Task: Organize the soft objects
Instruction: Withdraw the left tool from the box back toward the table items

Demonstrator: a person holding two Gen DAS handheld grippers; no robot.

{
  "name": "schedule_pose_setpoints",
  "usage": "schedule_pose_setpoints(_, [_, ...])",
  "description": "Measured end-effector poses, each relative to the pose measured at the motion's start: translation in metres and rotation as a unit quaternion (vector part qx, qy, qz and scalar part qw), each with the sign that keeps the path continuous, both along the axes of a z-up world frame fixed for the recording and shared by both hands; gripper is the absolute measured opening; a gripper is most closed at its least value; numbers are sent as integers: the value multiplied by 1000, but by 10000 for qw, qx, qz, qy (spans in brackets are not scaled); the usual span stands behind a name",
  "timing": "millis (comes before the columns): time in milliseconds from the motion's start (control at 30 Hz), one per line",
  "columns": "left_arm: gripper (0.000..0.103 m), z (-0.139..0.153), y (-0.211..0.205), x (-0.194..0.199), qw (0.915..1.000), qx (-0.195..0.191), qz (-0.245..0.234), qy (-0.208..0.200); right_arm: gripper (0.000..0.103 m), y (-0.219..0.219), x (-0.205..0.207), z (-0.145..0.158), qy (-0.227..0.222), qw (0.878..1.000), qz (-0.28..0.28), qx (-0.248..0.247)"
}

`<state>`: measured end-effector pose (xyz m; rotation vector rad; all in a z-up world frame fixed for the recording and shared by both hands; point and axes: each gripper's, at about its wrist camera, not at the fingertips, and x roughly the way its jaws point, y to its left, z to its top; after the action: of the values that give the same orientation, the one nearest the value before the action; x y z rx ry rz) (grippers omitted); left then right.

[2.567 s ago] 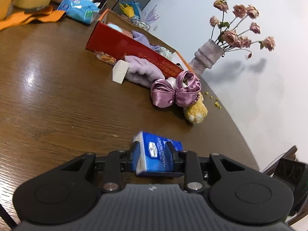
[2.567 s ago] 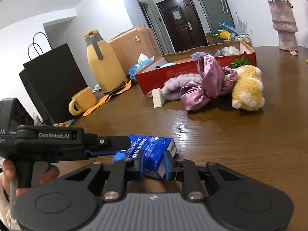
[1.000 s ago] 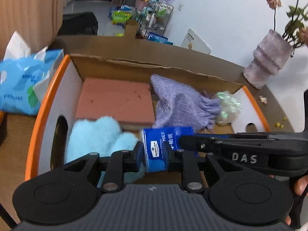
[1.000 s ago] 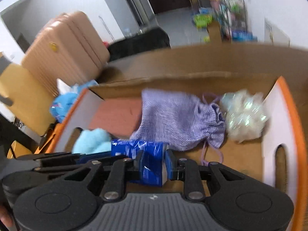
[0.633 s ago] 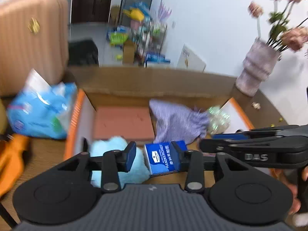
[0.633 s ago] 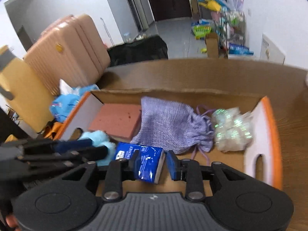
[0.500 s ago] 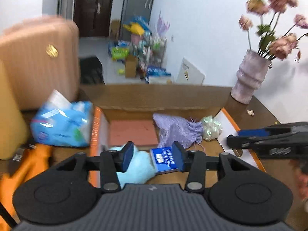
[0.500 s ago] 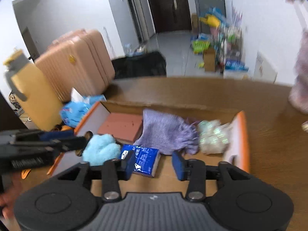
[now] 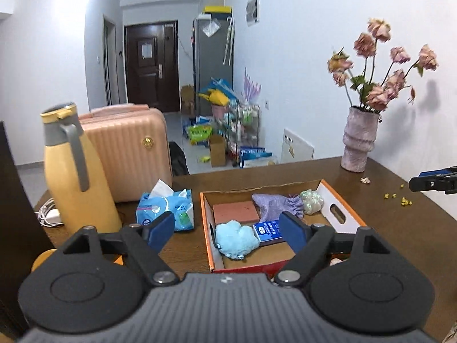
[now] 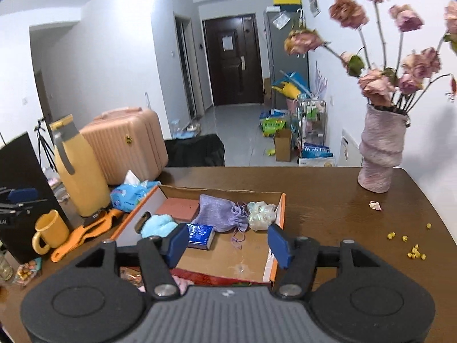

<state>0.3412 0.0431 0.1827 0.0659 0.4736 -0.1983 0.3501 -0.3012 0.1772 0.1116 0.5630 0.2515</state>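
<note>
The blue tissue pack (image 9: pixel 267 229) (image 10: pixel 200 235) lies in the orange-rimmed cardboard box (image 9: pixel 345 214) (image 10: pixel 281 214), beside a light blue plush (image 9: pixel 235 239) (image 10: pixel 158 225), a pink sponge block (image 9: pixel 235 212) (image 10: pixel 180 208), a purple drawstring pouch (image 9: pixel 277 203) (image 10: pixel 221 212) and a shiny white puff (image 9: pixel 312 197) (image 10: pixel 261 212). My left gripper (image 9: pixel 227 232) is open and empty, above and in front of the box. My right gripper (image 10: pixel 228 245) is open and empty, also raised in front of the box.
A yellow thermos (image 9: pixel 77 177) (image 10: pixel 78 171), a light blue tissue packet (image 9: pixel 165 207) (image 10: pixel 130 193), a yellow mug (image 10: pixel 51 230), an orange strap (image 10: pixel 85 231) and a black bag (image 10: pixel 17 183) stand left of the box. A vase of dried roses (image 9: pixel 360 140) (image 10: pixel 381 151) stands at the back right. Yellow crumbs (image 10: pixel 411 243) lie right.
Both grippers carried the tissue pack from the table into the box, opened and let it go. Both have pulled back and up, jaws now wide open.
</note>
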Motion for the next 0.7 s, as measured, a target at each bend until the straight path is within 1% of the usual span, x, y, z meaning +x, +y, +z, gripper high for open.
schedule_pose_setpoints(67, [85,3,1,-21,9997,10,87,-220,62,1,-20,3,-181,9998,-20,20])
schedule_pose_setpoints(133, [88,1,1,-43,9989,-18,163,-435,68,2,-40,3,-418,9991,-18,53])
schedule_pose_setpoints(167, [90,-2,2,-54,9985,-49,167,-528,70,3,-52,2,-536,9985,-4,68])
schedule_pose_setpoints(233, [90,-8,1,-76,9978,-30,219,-627,72,7,-76,-3,-832,9965,-93,70])
schedule_pose_setpoints(333, [92,-19,-1,-110,9959,57,125,-893,73,15,-115,-11,-1245,9920,-172,-114])
schedule_pose_setpoints(367, [98,-23,1,-122,9948,0,102,-1016,74,17,-128,-16,-1394,9899,-175,-177])
schedule_pose_setpoints(400, [99,-27,2,-133,9935,-78,84,-1136,77,20,-140,-21,-1515,9880,-187,-245])
schedule_pose_setpoints(500, [99,-44,5,-160,9916,-247,221,-1250,81,31,-179,-40,-1868,9810,-205,-477])
schedule_pose_setpoints(533, [99,-52,4,-168,9914,-285,262,-1252,85,35,-192,-48,-1964,9787,-226,-555])
schedule_pose_setpoints(600, [99,-65,2,-184,9905,-260,353,-1303,87,42,-211,-62,-2062,9758,-224,-698])
schedule_pose_setpoints(667, [100,-82,-3,-202,9897,-166,358,-1375,88,50,-234,-80,-2150,9729,-166,-830])
schedule_pose_setpoints(700, [101,-91,-6,-212,9894,-151,351,-1404,89,54,-244,-88,-2189,9717,-143,-872])
